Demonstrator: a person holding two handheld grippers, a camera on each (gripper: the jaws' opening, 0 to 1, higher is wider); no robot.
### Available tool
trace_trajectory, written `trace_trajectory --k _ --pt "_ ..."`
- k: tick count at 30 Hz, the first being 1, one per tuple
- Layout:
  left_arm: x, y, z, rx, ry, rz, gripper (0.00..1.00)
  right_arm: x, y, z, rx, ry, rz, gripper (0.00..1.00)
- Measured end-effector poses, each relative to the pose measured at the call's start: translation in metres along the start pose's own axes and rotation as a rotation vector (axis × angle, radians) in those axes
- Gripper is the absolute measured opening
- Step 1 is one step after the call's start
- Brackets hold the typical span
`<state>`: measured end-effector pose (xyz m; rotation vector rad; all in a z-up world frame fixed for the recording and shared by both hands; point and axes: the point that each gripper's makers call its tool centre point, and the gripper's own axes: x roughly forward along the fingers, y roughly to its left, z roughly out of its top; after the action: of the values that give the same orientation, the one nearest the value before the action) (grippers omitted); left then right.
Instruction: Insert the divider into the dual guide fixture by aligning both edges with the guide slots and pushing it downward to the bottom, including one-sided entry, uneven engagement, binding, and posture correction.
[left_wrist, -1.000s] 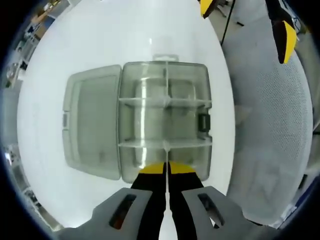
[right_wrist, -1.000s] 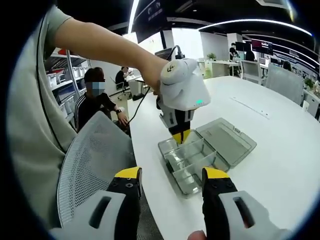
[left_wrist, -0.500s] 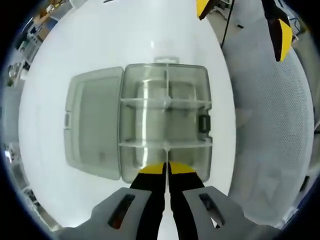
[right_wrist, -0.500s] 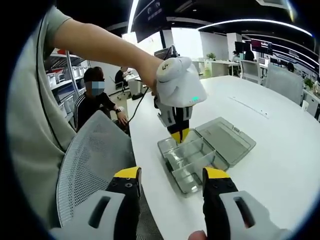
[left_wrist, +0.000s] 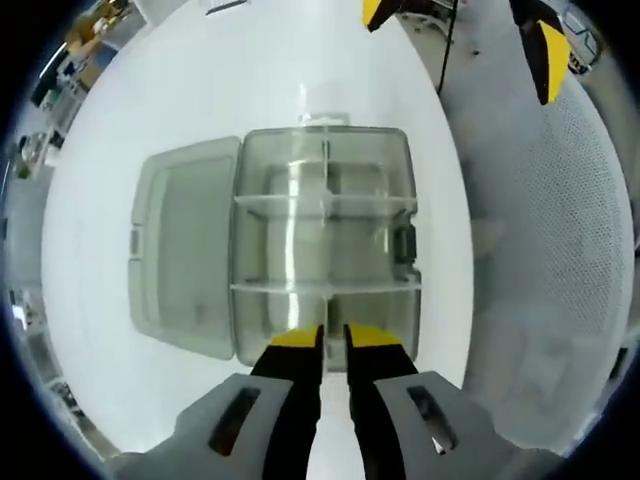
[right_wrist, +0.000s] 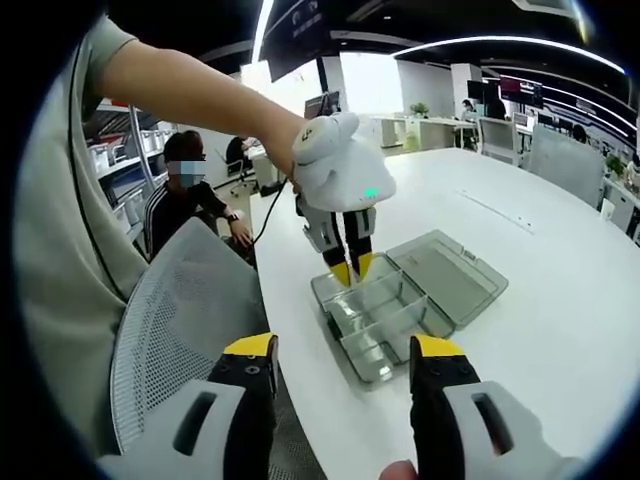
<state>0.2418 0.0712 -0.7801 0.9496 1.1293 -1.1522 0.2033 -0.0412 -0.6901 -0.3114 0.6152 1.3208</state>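
the dual guide fixture, a clear rigid plastic box with rounded corners, lay on the smooth white table, its hinged lid folded flat alongside. the divider, a thin translucent strip, sat across the fixture, apparently seated in both guide slots, near the left gripper's tips. the left gripper hung directly above the fixture's near wall, jaws slightly parted and holding nothing, which suggested release. the right gripper was well clear of the fixture, jaws spread and empty, likely kept aside.
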Motion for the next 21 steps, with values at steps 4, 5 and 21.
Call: trace_trajectory --k 4,5,21 --pt "-0.001 0.0 0.001 -0.009 -0.012 0.009 0.07 0.001 0.0 0.0 0.0 0.004 0.0 0.51" --pt "-0.001 0.001 0.001 -0.009 -0.013 0.011 0.07 0.001 0.0 0.0 0.001 0.005 0.0 0.51" --pt "-0.014 0.002 0.004 -0.037 -0.089 0.082 0.25 0.0 -0.004 -0.005 -0.001 0.028 -0.007 0.53"
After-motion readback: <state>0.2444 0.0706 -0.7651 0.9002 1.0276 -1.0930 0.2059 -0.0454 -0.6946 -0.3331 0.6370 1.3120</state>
